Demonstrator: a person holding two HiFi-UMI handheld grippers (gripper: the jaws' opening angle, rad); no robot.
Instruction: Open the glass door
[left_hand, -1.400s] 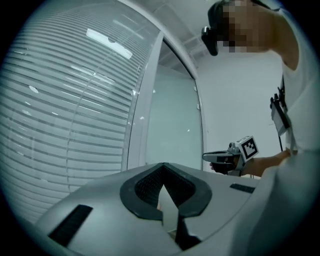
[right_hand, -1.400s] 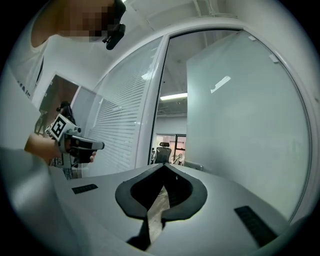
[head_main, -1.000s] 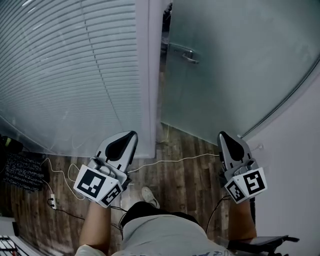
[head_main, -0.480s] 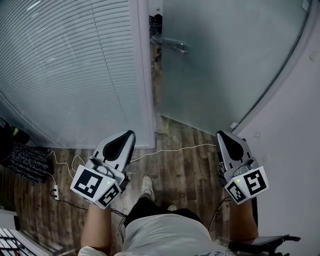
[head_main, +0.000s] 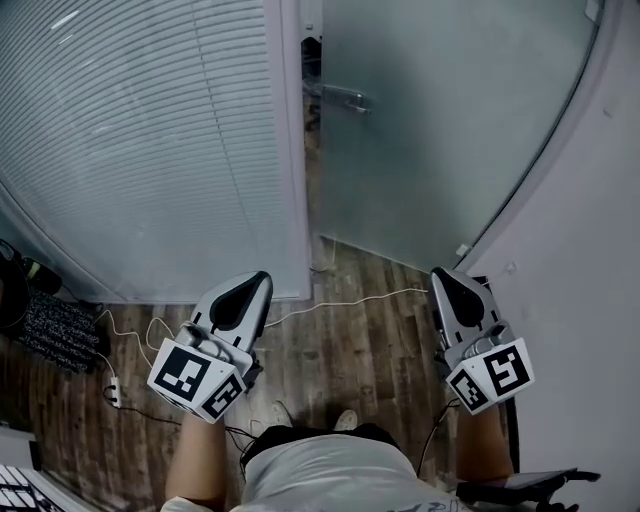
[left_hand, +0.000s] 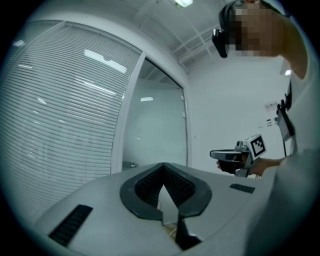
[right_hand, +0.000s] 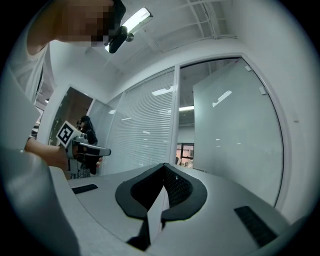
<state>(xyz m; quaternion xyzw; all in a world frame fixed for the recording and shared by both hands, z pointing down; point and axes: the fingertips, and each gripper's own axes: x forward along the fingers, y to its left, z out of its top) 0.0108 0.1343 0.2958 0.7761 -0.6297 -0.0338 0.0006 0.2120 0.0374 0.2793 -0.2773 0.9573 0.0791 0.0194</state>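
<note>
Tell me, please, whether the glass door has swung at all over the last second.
No: the glass door stands ajar by the same narrow gap beside the white frame post as before.

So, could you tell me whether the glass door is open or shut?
Ajar: a dark gap shows between the glass door and the white frame.

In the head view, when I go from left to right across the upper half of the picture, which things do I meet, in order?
In order: slatted blinds → white frame post → door handle → frosted glass door → white wall.
</note>
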